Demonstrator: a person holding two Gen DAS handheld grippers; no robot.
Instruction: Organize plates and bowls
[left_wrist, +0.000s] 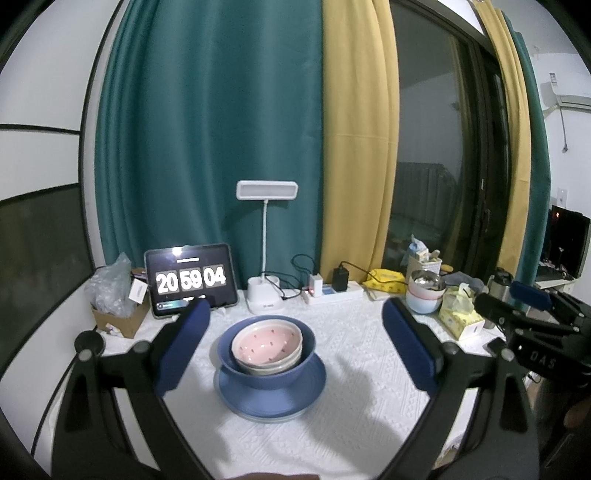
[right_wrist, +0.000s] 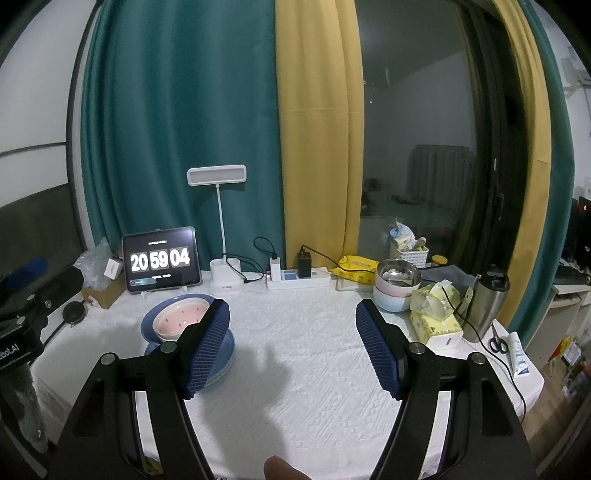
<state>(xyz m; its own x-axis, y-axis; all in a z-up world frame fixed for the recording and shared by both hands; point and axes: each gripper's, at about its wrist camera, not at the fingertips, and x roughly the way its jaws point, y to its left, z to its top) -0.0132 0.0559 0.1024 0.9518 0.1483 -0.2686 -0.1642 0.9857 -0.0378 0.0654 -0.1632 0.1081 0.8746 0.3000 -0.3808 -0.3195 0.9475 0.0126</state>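
One stack of crockery sits on the white tabletop (left_wrist: 351, 424). At its base are plates (left_wrist: 271, 400): a blue one on top and the pale edge of at least one more beneath it; I cannot count them further. On the plates stands one blue bowl (left_wrist: 266, 369), and nested in it is a pink bowl (left_wrist: 266, 341) with dark specks, with one or two pale rims showing under it.

The left hand-held gripper (left_wrist: 295, 332) hovers in front of this stack, its two blue pads spread wide, one on either side of the bowls, touching nothing. The right hand-held gripper (right_wrist: 293, 341) is over bare cloth to the right of the stack, its fingers also wide apart and empty; in its own view the left pad overlaps the plates but is apart from them.

Along the back edge stand one tablet (left_wrist: 191, 279) showing a clock, one white desk lamp (left_wrist: 266, 192), and one power strip (left_wrist: 334, 295) with two chargers plugged in. On the right is a second, smaller stack of bowls (right_wrist: 397, 291) topped by a steel one, one yellow tissue box (right_wrist: 437, 321), one steel flask (right_wrist: 485, 302) and one pair of scissors (right_wrist: 498, 345).
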